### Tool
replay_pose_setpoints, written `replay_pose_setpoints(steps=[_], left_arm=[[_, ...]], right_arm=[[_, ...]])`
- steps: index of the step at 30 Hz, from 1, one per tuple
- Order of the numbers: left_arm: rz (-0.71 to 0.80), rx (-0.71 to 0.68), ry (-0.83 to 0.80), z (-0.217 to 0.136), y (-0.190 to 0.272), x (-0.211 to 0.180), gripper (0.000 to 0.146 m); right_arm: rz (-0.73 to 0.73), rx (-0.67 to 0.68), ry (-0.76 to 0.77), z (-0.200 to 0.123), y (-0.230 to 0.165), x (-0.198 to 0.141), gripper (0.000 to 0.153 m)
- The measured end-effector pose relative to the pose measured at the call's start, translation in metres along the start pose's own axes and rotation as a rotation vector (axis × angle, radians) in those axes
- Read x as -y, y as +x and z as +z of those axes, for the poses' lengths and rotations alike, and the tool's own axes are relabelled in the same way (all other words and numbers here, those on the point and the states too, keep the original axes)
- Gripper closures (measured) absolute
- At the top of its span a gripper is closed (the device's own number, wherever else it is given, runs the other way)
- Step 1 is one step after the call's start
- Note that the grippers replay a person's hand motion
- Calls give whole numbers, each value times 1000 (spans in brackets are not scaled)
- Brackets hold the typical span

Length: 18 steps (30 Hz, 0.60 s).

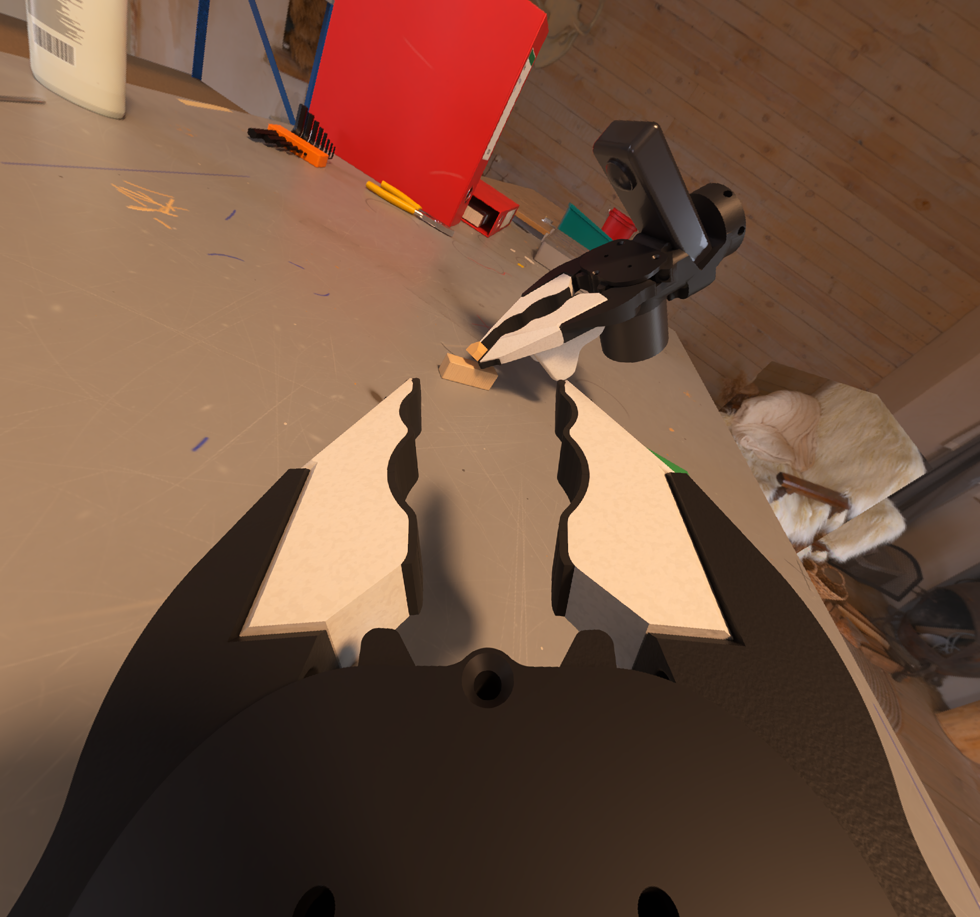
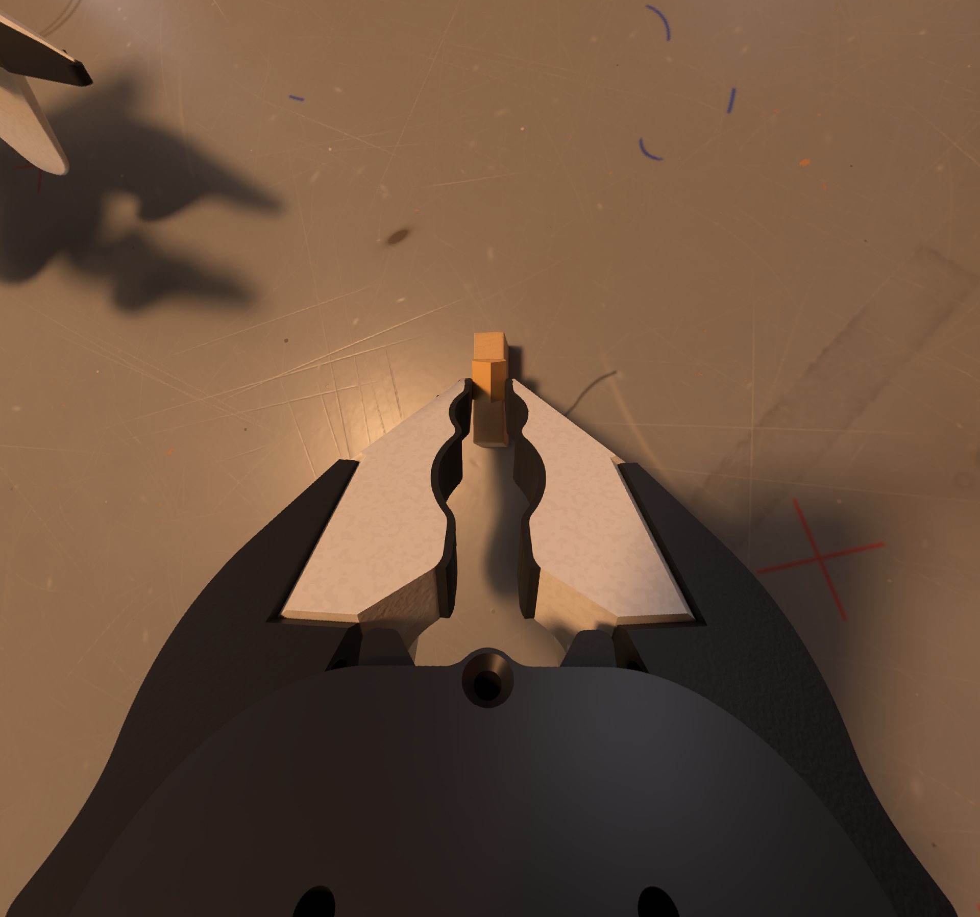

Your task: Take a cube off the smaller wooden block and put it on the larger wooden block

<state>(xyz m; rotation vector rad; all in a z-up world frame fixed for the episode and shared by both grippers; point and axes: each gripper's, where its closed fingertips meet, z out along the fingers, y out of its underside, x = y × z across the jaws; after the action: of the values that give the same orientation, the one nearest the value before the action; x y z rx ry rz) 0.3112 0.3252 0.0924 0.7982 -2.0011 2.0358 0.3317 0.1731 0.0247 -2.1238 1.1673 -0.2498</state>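
Item: 1 orange cube (image 2: 489,378), pinched at the tips of the right gripper (image 2: 488,388) directly over a pale wooden block (image 1: 467,372) near the table's (image 1: 159,308) far right edge; left gripper (image 1: 487,388) spread, empty, farther off.

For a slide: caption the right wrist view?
Right claw closed on a small orange cube above a pale wooden block on the scratched table.
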Motion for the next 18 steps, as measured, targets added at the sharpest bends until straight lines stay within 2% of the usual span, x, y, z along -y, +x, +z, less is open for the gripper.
replay_pose_setpoints(steps=[8,11,18], left_arm=[[-1,39,-54,6,-5,-7,95],[1,56,-79,9,-7,-10,95],[22,103,-149,18,-13,-18,95]], right_arm=[[22,30,46,2,-1,1,141],[37,37,72,1,3,-3,118],[71,14,145,-18,22,-11,109]])
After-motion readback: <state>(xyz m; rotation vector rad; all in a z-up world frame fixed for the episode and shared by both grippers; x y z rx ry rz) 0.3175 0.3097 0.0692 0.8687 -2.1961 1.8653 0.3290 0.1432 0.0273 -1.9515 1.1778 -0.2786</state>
